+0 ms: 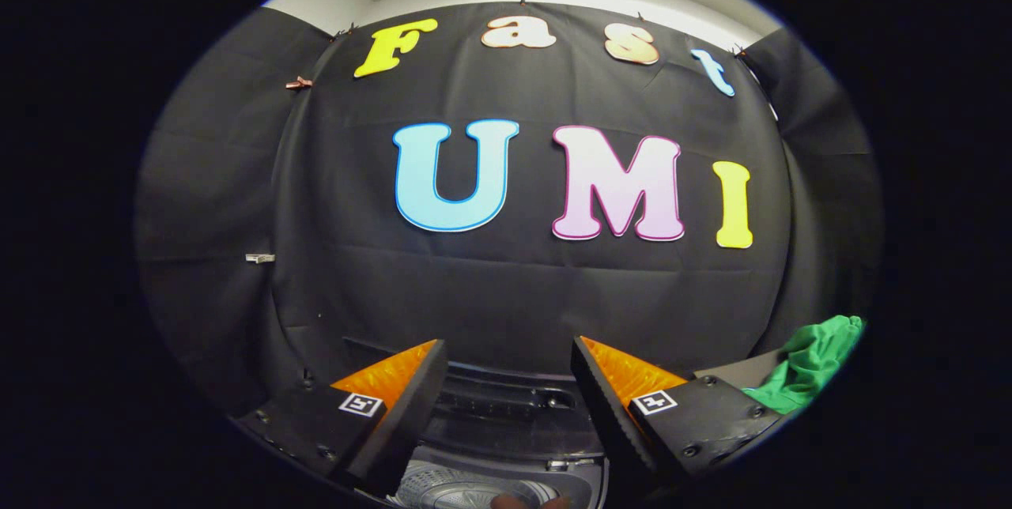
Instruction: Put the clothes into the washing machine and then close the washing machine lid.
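Observation:
My gripper (510, 351) is open, its two fingers spread wide with nothing between them. Below and between the fingers lies the dark top of the washing machine (514, 410), its lid raised so that the metal drum (466, 489) shows low down. A green garment (814, 363) lies crumpled to the right, beyond the right finger (609, 390), on a surface beside the machine. The gripper hangs above the machine and does not touch the cloth.
The booth's black cloth wall (506, 288) stands close behind the machine. A small brownish shape (522, 501) shows at the drum's near edge; what it is cannot be told.

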Available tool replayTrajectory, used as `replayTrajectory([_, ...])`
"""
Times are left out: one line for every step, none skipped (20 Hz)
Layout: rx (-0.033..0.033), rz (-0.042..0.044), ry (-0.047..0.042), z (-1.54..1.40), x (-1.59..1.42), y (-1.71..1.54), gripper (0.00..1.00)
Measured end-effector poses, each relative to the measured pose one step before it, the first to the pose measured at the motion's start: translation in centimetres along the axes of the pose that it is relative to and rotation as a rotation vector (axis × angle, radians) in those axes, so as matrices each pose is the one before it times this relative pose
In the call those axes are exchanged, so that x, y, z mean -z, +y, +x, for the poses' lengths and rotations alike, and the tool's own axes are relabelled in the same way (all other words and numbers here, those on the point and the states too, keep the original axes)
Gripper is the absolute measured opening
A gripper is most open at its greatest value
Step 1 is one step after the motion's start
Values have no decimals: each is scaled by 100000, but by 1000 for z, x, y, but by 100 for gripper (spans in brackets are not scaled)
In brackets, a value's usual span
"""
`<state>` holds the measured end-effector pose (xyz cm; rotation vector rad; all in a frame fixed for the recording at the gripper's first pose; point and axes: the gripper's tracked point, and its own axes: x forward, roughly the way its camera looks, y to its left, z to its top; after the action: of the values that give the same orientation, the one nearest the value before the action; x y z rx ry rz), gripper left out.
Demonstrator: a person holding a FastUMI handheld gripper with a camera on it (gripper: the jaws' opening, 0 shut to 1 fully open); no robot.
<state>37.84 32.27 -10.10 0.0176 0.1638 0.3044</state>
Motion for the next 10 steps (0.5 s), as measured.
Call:
replayTrajectory([203,-1096,146,1241,-69,238,99])
replayTrajectory([505,-1318,131,1276,-76,162,98])
replayTrajectory([181,-477,598,1206,159,146,98])
replayTrajectory([-652,296,885,1122,9,329,99])
replayTrajectory([-478,727,849,1156,-71,295,99])
replayTrajectory([-347,1526,974,1035,26,188,99])
replayTrajectory([217,968,1430,1104,210,71,99])
replayTrajectory([1162,-97,1806,1094,325,-92,99])
replayTrajectory([1457,-962,2059,928,524,-206,98])
replayTrajectory([750,-1046,2307,689,484,-69,99])
